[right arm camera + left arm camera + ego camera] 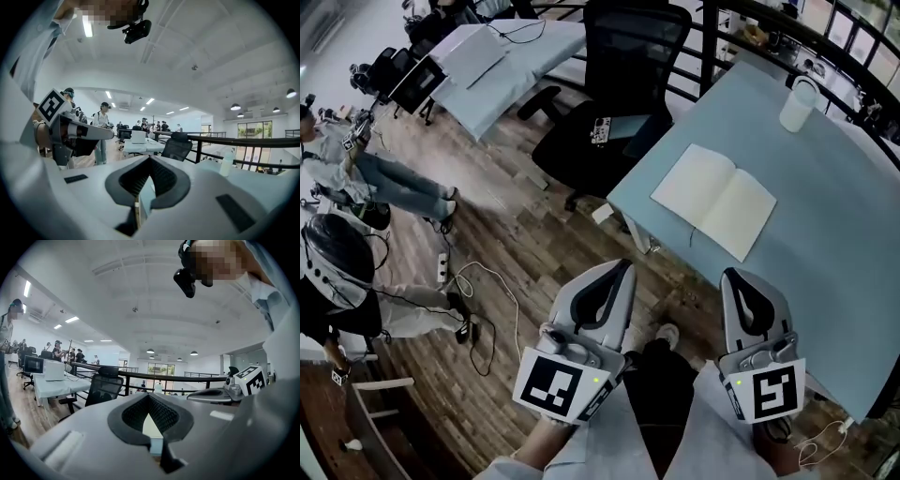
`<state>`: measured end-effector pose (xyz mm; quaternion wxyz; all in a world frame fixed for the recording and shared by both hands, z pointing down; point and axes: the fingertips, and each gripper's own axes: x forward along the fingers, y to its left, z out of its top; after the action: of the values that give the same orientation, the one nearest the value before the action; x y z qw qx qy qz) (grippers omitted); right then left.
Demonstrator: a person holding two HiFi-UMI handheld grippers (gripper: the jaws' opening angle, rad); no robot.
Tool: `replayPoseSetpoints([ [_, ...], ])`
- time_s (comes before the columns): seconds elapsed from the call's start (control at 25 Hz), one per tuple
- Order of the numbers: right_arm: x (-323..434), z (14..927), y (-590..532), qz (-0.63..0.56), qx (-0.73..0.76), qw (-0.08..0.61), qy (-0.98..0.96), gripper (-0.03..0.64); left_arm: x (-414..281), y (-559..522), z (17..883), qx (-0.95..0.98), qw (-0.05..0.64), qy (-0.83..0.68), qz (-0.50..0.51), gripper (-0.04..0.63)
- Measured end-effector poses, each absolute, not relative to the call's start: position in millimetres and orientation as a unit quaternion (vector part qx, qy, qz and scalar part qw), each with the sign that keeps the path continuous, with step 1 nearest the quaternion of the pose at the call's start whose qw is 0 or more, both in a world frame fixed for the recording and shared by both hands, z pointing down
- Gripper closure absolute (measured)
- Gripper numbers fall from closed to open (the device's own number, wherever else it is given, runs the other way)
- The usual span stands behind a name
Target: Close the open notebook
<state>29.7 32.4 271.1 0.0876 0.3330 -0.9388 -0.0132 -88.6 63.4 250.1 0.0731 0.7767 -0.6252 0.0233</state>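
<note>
We carry left gripper (627,266) and right gripper (730,275) pinched closed and empty, short of the table (834,253), as the notebook (714,200) lies open, untouched

Head view: even, flat overhead light, soft shadows on the wood floor (516,253), muted colour, pale table (844,309) slightly washed out, centre sharp, fisheye bending and dark vignette at the corners. Both gripper views: bright room lit by ceiling strip lights (87,26) and round downlights (150,351), window (253,130) a bit blown out, black circular border, heavy barrel distortion. Close up, the left gripper (149,401) and right gripper (150,159) bodies are soft, the far room is in focus
</note>
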Motion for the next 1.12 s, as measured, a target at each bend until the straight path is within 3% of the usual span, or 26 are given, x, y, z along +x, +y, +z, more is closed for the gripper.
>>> replayPoseSetpoints([
  [0.68, 106, 293, -10, 0.039, 0.431, 0.101, -0.896, 0.615, -45, 0, 250, 0.826, 0.072, -0.557, 0.043, 0.592],
  [1.12, 90, 287, -48, 0.064, 0.487, 0.087, -0.867, 0.615, -56, -64, 252, 0.864, 0.076, -0.497, 0.040, 0.592],
])
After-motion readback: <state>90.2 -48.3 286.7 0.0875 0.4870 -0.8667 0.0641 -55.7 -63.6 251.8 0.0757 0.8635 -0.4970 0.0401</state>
